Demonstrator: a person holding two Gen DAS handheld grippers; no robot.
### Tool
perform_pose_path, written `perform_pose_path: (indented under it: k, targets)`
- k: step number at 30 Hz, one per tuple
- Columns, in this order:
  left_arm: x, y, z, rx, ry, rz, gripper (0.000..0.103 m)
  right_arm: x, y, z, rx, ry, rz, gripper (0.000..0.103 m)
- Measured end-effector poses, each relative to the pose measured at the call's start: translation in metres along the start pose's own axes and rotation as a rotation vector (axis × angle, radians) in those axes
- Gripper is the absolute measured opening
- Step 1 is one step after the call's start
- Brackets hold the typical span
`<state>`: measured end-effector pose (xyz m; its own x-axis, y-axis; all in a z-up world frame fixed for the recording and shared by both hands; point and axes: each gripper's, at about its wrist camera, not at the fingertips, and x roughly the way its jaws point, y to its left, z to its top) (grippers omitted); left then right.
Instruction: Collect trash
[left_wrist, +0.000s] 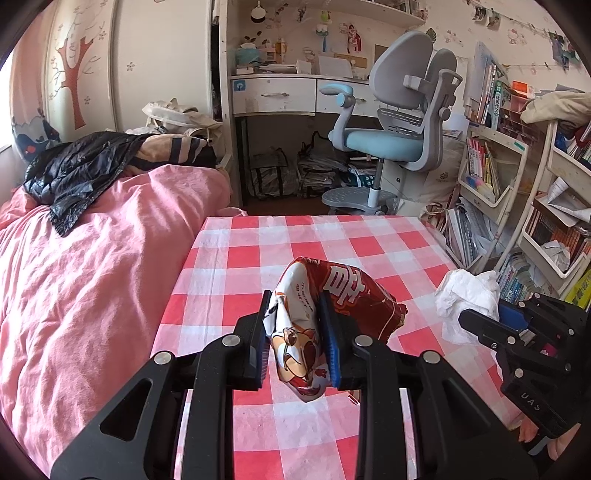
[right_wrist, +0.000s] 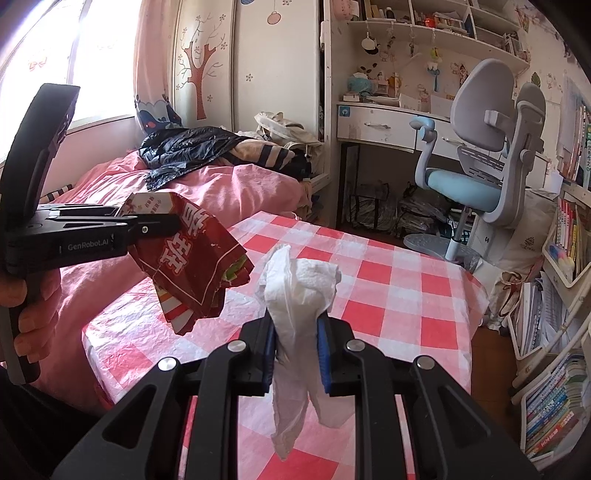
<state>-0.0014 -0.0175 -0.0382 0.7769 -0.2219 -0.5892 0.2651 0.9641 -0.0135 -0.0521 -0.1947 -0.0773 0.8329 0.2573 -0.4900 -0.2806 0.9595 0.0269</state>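
Note:
My left gripper (left_wrist: 293, 310) is shut on a crumpled red snack wrapper (left_wrist: 354, 295) and holds it above the red-and-white checked table (left_wrist: 295, 236). In the right wrist view the left gripper (right_wrist: 162, 221) shows at the left with the wrapper (right_wrist: 192, 266) hanging from it. My right gripper (right_wrist: 295, 328) is shut on a crumpled white tissue (right_wrist: 299, 288), held above the table (right_wrist: 406, 295). In the left wrist view the right gripper (left_wrist: 476, 325) is at the right edge with the tissue (left_wrist: 465, 299) in it.
A black plastic bag (left_wrist: 77, 170) lies on the pink bed (left_wrist: 92, 277) left of the table. A blue-grey desk chair (left_wrist: 399, 129) and a white desk (left_wrist: 280, 92) stand beyond. Bookshelves (left_wrist: 517, 184) crowd the right side.

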Motion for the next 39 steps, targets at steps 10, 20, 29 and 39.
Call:
perform_pose_path:
  k: [10,20,29,39]
  targets:
    - [0.001,-0.008,0.003,0.012,0.0,-0.018,0.023,-0.002,-0.001,0.001,0.007,-0.005,-0.012,0.02]
    - [-0.001,-0.014,0.006,0.001,-0.008,-0.051,0.023,-0.006,-0.009,0.004,0.037,-0.023,-0.048,0.021]
    - [0.002,-0.03,0.005,0.016,-0.004,-0.07,0.023,-0.021,-0.018,0.006,0.058,-0.07,-0.055,0.021]
    - [0.009,-0.068,0.009,0.06,-0.012,-0.11,0.023,-0.038,-0.032,0.006,0.078,-0.096,-0.083,0.021]
